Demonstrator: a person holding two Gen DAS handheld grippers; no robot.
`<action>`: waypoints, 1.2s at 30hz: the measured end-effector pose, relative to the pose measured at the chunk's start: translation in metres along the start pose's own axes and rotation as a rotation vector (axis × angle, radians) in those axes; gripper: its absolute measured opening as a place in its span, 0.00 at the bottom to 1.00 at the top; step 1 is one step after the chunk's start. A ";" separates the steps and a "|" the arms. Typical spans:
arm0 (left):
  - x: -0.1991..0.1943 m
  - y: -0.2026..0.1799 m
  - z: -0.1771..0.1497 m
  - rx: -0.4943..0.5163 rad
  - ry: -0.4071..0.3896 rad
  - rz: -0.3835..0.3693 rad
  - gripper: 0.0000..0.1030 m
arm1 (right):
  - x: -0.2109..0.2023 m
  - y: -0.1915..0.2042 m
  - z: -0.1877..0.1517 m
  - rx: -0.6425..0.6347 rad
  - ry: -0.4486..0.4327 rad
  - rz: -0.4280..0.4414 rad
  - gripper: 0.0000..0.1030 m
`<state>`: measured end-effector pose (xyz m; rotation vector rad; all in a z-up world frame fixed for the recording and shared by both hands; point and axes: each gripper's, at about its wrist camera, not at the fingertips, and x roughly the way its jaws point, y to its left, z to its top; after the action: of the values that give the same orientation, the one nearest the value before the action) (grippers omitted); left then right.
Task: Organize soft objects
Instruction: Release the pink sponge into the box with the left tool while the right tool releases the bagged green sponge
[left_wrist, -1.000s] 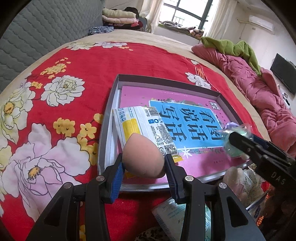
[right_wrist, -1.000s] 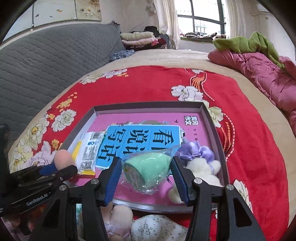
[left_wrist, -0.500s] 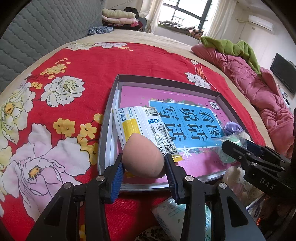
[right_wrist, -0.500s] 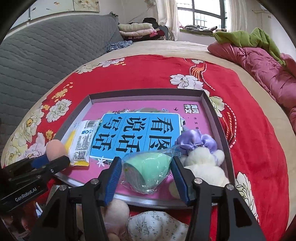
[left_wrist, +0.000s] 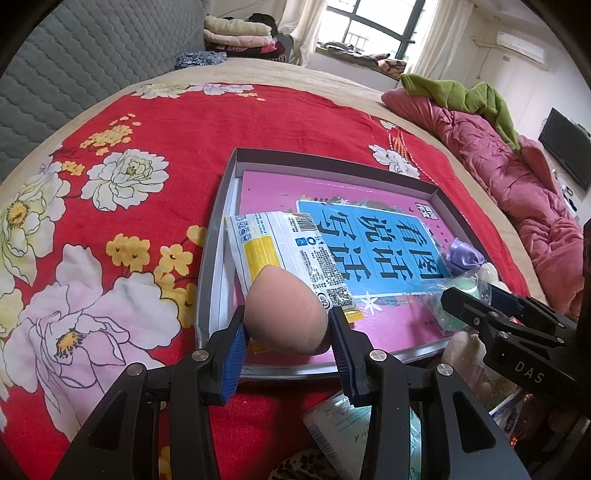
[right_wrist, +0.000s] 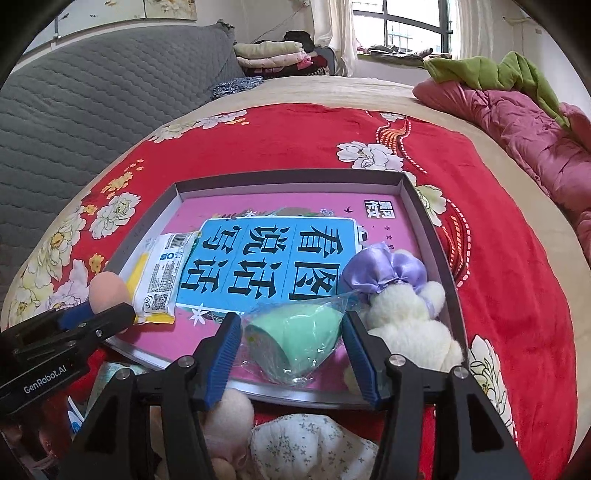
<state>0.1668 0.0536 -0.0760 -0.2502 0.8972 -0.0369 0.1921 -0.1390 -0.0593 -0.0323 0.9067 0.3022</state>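
Left tool pose: the left tool (left_wrist: 286, 332) is pointed steeply downward over the near-left corner of the shallow grey cardboard tray (left_wrist: 236, 173); in the right wrist view it is seen entering from the lower left (right_wrist: 107, 314).
Left tool state: the jaws are set partly apart and are pressed on the peach egg-shaped makeup sponge (left_wrist: 286, 314), which is clamped between the blue pads (left_wrist: 232, 354) with its pointed end facing away from the camera.
Peach sponge place: it is held above the near edge of the tray, over the white and yellow plastic packet (left_wrist: 284, 251).
Right tool pose: the right tool (right_wrist: 291, 339) is angled downward over the near-right part of the tray (right_wrist: 417, 199).
Right tool state: the jaws are set fairly wide; the mint-green makeup sponge in a clear plastic wrapper (right_wrist: 295, 339) is framed between the blue pads (right_wrist: 223, 354). Only the wrapper appears to be met, with gaps showing beside the sponge itself, so no firm grip is seen.
Green sponge place: it lies on the pink book with a blue title panel (right_wrist: 273, 254) inside the tray, just beside the white plush toy with a lilac satin bow (right_wrist: 402, 310).
Tray place: it is set on the red floral bedspread (left_wrist: 122, 177) covering the bed.
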 end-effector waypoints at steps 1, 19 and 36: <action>0.000 0.000 0.000 0.000 0.000 0.000 0.43 | 0.000 0.000 0.000 0.000 0.000 -0.001 0.55; 0.000 0.001 -0.001 -0.004 0.001 -0.003 0.43 | -0.008 -0.005 -0.002 0.013 -0.004 -0.004 0.57; -0.007 0.003 -0.001 -0.003 0.002 0.001 0.44 | -0.020 -0.006 -0.001 0.020 -0.037 -0.001 0.60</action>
<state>0.1613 0.0568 -0.0716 -0.2527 0.8990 -0.0346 0.1813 -0.1502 -0.0445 -0.0088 0.8732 0.2924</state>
